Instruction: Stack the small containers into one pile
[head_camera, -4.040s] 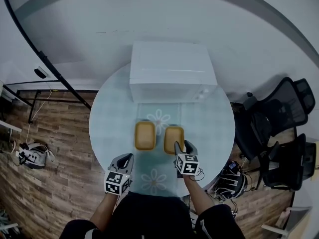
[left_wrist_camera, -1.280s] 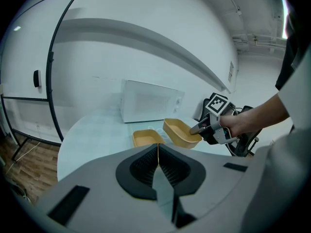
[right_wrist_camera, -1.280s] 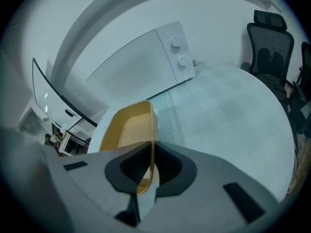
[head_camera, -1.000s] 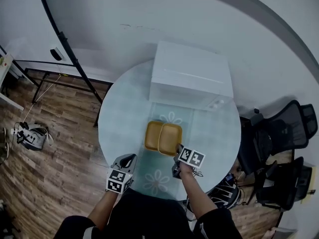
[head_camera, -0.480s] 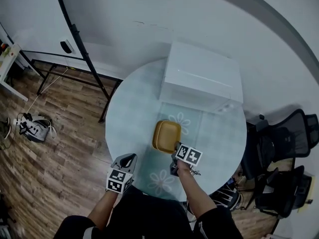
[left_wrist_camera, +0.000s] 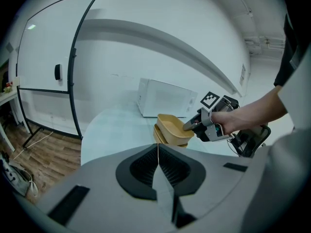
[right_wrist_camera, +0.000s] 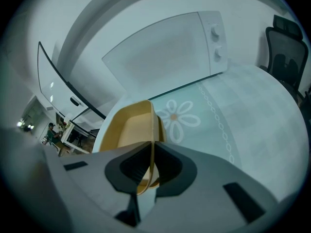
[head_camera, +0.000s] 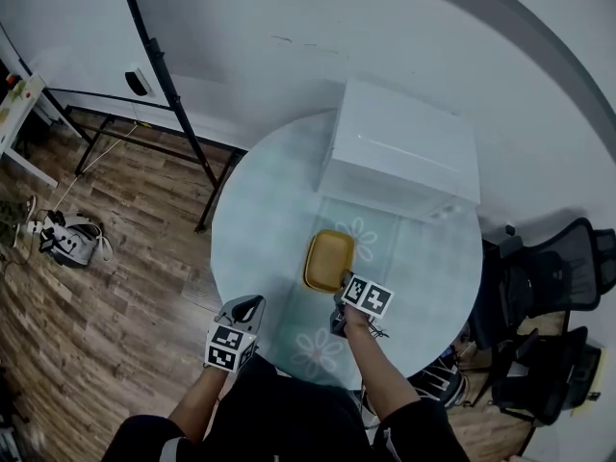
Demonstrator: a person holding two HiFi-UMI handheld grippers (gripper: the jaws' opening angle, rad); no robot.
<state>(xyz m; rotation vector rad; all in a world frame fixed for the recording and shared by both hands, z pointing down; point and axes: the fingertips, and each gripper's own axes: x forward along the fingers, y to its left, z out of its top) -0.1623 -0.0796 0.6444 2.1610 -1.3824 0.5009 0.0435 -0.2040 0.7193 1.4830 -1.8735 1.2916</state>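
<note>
Two small yellow containers show as one pile (head_camera: 329,260) in the head view, on the round glass table (head_camera: 260,229). In the left gripper view the upper container (left_wrist_camera: 174,126) sits tilted over the lower one (left_wrist_camera: 161,137). My right gripper (head_camera: 343,285) is shut on the upper container's near rim (right_wrist_camera: 151,130), and the thin wall runs between its jaws (right_wrist_camera: 152,154). My left gripper (head_camera: 247,304) hovers at the table's near-left edge, shut with nothing in it (left_wrist_camera: 158,147), well apart from the pile.
A white microwave-like box (head_camera: 404,152) stands at the back of the table, just beyond the pile. Black office chairs (head_camera: 558,258) are off the table's right side. A black metal frame (head_camera: 173,94) and wood floor lie to the left.
The right gripper carried its container leftwards onto the other one, so the two side-by-side containers now overlap as one pile. The left gripper stayed in place.
</note>
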